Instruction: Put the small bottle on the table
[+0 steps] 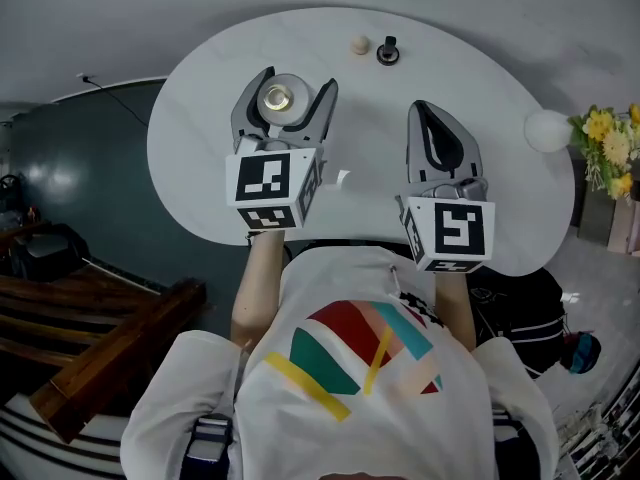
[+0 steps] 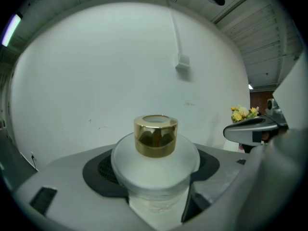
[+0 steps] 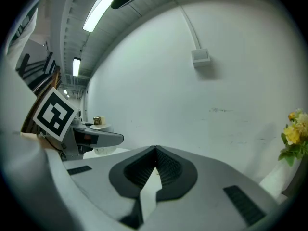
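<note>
Left gripper pinched small frosted bottle with gold cap, upright, over white table — right gripper beside it, jaws pressed together, empty.

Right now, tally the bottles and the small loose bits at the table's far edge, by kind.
Frosted bottle with gold cap, gripped in the left gripper: 1
Small beige ball: 1
Small black knob-like piece: 1
Total: 3
</note>
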`<state>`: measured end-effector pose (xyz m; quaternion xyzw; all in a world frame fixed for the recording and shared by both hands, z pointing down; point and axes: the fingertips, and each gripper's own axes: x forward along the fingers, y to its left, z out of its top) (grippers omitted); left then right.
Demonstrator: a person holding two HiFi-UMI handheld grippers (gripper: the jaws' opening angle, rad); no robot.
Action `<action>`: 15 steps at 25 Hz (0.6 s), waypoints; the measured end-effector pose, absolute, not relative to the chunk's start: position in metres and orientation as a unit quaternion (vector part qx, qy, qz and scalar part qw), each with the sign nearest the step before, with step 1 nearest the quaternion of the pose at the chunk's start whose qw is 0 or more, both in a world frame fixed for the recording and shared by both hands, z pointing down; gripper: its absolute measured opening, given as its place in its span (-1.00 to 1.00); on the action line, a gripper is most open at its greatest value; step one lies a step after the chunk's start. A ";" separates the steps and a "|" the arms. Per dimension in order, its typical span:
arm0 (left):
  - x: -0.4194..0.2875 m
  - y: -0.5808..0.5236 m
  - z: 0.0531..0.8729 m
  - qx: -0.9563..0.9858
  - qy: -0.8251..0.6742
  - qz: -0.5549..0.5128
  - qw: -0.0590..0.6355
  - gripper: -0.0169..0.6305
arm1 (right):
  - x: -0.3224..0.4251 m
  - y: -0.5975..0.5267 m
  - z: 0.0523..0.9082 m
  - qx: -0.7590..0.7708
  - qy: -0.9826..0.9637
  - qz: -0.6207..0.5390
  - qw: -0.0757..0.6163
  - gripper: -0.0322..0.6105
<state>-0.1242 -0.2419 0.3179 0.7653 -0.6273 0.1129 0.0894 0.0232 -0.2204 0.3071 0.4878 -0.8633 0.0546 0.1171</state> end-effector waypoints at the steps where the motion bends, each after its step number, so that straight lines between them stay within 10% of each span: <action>1: -0.126 -0.246 0.320 0.765 -0.628 0.116 0.090 0.11 | 0.024 -0.221 0.308 0.489 -0.863 0.056 0.116 -0.87; 15: -0.123 -0.315 0.371 0.766 -0.619 0.134 0.107 0.11 | 0.034 -0.231 0.331 0.491 -0.856 0.105 0.125 -0.87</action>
